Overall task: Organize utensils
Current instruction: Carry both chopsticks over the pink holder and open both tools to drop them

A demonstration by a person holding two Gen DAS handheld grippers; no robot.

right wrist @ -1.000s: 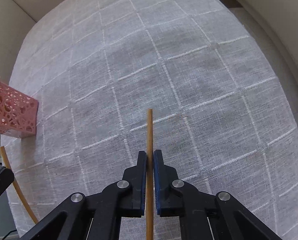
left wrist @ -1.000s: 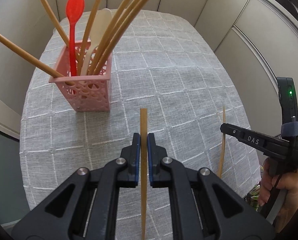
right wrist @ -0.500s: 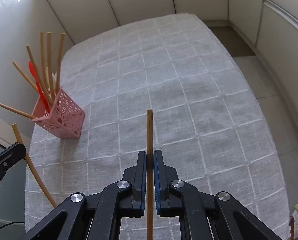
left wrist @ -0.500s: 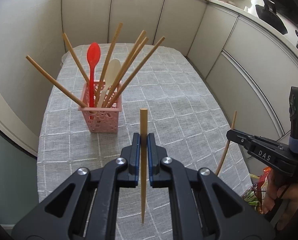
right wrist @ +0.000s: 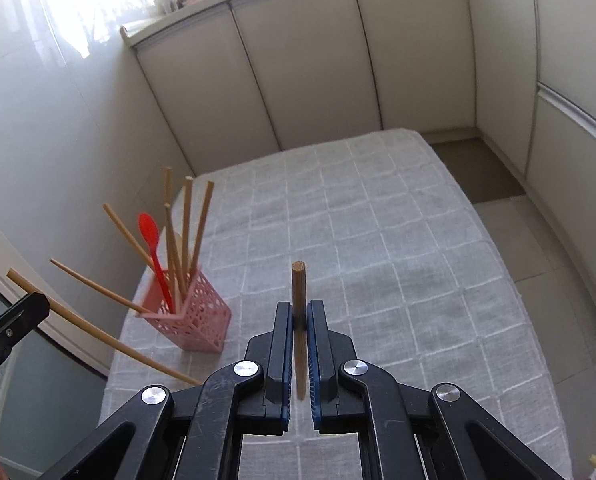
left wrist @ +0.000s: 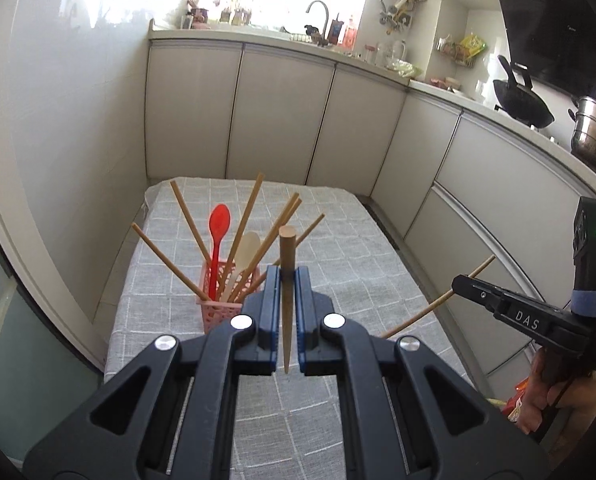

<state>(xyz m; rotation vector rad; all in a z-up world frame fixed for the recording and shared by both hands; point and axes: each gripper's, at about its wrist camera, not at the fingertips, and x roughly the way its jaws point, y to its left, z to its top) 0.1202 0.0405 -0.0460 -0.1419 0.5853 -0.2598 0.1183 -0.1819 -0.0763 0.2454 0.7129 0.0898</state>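
A pink perforated holder point(left wrist: 214, 310) point(right wrist: 194, 320) stands on the table's left side. It holds several wooden chopsticks, a red spoon point(left wrist: 218, 232) point(right wrist: 152, 240) and a cream spoon point(left wrist: 244, 250). My left gripper point(left wrist: 285, 280) is shut on a wooden chopstick point(left wrist: 287, 272), raised above the table near the holder. My right gripper point(right wrist: 299, 316) is shut on another wooden chopstick point(right wrist: 299, 300), raised to the right of the holder. It also shows in the left wrist view point(left wrist: 458, 284) with its chopstick point(left wrist: 430, 308).
The table has a grey checked cloth point(right wrist: 378, 240). Beige cabinets point(left wrist: 282, 112) run along the far side and right. A wok point(left wrist: 522, 100) and a steel pot point(left wrist: 594, 136) sit on the counter at the right. A bare strip of floor point(right wrist: 498, 184) lies right of the table.
Both grippers have risen and tilted up, each still holding its chopstick. The table and holder now look farther and lower, and the cabinets and counter have come into view.
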